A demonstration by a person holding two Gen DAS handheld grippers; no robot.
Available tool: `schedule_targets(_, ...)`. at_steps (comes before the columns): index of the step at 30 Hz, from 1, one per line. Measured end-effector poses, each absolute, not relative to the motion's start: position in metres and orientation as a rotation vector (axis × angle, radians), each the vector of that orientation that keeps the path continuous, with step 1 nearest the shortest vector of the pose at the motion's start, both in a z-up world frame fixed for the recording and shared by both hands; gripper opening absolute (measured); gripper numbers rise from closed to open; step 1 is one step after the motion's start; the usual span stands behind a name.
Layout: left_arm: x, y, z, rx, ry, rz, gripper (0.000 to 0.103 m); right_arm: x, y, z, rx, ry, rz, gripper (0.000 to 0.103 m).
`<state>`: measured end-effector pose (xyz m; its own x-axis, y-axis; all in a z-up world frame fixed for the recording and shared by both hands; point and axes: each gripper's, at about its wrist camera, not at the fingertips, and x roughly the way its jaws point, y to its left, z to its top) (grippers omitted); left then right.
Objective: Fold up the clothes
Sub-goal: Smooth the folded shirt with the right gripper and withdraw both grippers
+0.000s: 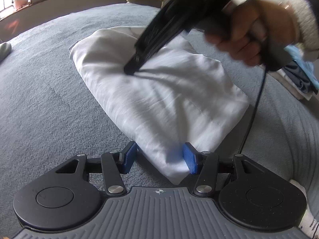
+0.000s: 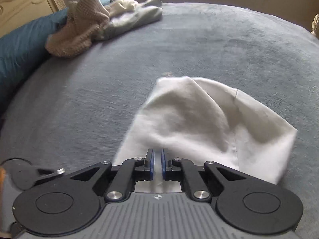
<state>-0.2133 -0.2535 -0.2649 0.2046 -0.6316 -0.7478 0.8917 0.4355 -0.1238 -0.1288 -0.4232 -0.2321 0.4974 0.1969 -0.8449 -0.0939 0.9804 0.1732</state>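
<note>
Garment: a white garment, partly folded, lay on the grey-blue bedspread, well apart from the heap of unfolded clothes at the bedspread's far side.

Long axis: in the left wrist view the white garment ran lengthwise away from the left gripper, slanting up and to the left; its near narrow end sat between that gripper's blue pads.

Left gripper: its jaws stood about half open, straddling the near end of the garment. The right-side pad seemed to touch the cloth, the other stood clear, so nothing looked clamped.

Right gripper: the right gripper, carried in the person's hand, was almost closed, with a thin pleat of white cloth pinched between its pads. In the left wrist view its tip met the garment near mid-length, with creases radiating from the pinch.

Deciding relation: the bulk of the garment lay ahead of and to the right of the right gripper's fingers, while the left gripper flanked the near end. The right hand looked the better placed to carry a fold along the long axis.

Risk: a judgement only, but the pinch was thin and could slip.
</note>
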Motion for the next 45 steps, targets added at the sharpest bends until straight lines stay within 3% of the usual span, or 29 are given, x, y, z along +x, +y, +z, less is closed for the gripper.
schedule_targets(4, -0.211, -0.251, -0.269, 0.348, 0.847, -1.11, 0.051, -0.119, -0.44, -0.258, 0.187, 1.078, 0.13, 0.003)
schedule_targets(10, -0.209, -0.247, -0.272, 0.32, 0.856, -1.122, 0.052, -0.109, -0.425, -0.202, 0.14, 0.973, 0.196, 0.004)
schedule_targets(17, -0.208, -0.244, -0.272, 0.302, 0.861, -1.126, 0.053, -0.054, -0.428, -0.257, 0.236, 1.008, 0.083, 0.002)
schedule_targets(23, -0.209, -0.242, -0.269, 0.304, 0.873, -1.129, 0.053, -0.06, -0.424, -0.225, 0.267, 0.903, 0.124, 0.005)
schedule_targets(28, -0.209, -0.243, -0.268, 0.297, 0.879, -1.12, 0.054, -0.04, -0.42, -0.267, 0.159, 0.945, -0.006, 0.005)
schedule_targets(31, -0.209, -0.242, -0.267, 0.29, 0.88, -1.119, 0.054, -0.058, -0.431, -0.262, 0.247, 0.87, -0.041, 0.005)
schedule_targets(37, -0.207, -0.237, -0.258, 0.267, 0.888, -1.103, 0.054, -0.111, -0.463, -0.192, 0.246, 0.722, -0.098, 0.006)
schedule_targets(45, -0.207, -0.232, -0.248, 0.263, 0.864, -1.077, 0.054, -0.225, -0.479, -0.159, 0.21, 0.85, -0.121, 0.006)
